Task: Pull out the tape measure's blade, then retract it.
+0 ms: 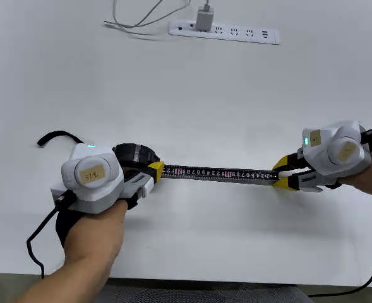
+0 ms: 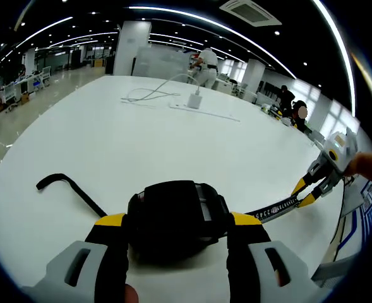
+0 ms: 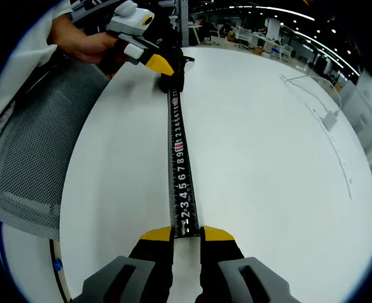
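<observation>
Left tool (image 2: 178,221): white body with yellow-tipped black jaws, spread wide and pressed against both sides of a black round tape measure case (image 1: 135,155), gripping it.
Left hand (image 1: 101,225): wrapped around the back of the left tool. The bare forearm comes up from the lower left of the head view, and the tool points right, towards the other tool.
Right tool (image 3: 187,235): the same make, jaws drawn almost together and pinching the free end of a black steel blade with white numerals (image 3: 180,151).
Right hand (image 1: 364,180): enters from the right edge of the head view, level with the left hand. It holds the right tool pointing left, so the two tools face each other.
Case: at the left of the head view, low over the table (image 1: 192,95), between the left tool's jaws. I cannot tell whether it touches the surface.
Blade: pulled out straight and taut from the case to the right tool, printed face up. Numerals count upward from the right tool's end, and a thin shadow lies just beneath.
Black wrist strap (image 1: 57,136): lies curled on the table to the left of the case.
Table: white, wide and matte.
White power strip (image 1: 239,30): at the far edge, well apart from the tools, with a white charger (image 1: 204,17) plugged in and a pale cable (image 1: 141,19) looping away to the left.
Grey mesh chair (image 3: 34,158): beside the table's near edge in the right gripper view.
</observation>
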Motion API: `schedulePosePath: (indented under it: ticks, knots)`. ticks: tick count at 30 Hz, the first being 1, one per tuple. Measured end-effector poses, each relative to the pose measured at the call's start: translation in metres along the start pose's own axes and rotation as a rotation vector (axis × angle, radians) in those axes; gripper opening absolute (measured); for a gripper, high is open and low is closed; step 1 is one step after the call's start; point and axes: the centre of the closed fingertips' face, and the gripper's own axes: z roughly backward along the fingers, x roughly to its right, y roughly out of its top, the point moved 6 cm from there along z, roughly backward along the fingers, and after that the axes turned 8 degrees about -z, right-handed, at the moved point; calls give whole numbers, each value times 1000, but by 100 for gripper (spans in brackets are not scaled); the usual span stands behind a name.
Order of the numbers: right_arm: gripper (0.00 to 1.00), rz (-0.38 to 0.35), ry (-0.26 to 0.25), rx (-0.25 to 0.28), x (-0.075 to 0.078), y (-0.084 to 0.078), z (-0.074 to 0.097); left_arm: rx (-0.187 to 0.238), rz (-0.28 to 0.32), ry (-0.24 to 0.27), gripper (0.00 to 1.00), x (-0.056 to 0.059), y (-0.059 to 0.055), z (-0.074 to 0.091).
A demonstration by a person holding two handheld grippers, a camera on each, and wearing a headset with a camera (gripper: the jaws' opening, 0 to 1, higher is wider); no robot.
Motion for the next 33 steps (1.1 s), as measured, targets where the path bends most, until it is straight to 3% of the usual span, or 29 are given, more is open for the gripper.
schedulePosePath:
  ticks: [18,28,33]
  knots:
    - [11,8,-10,-2,-1,0,0,-19,-2,-3,59,1,0,0]
    - [11,6,-12,-10,-2,0,0,-56,-3,-11,56,0,0,-1]
    - [11,12,-9,-11,-2,2,-1,-49,-6,-14,56,0,0,0]
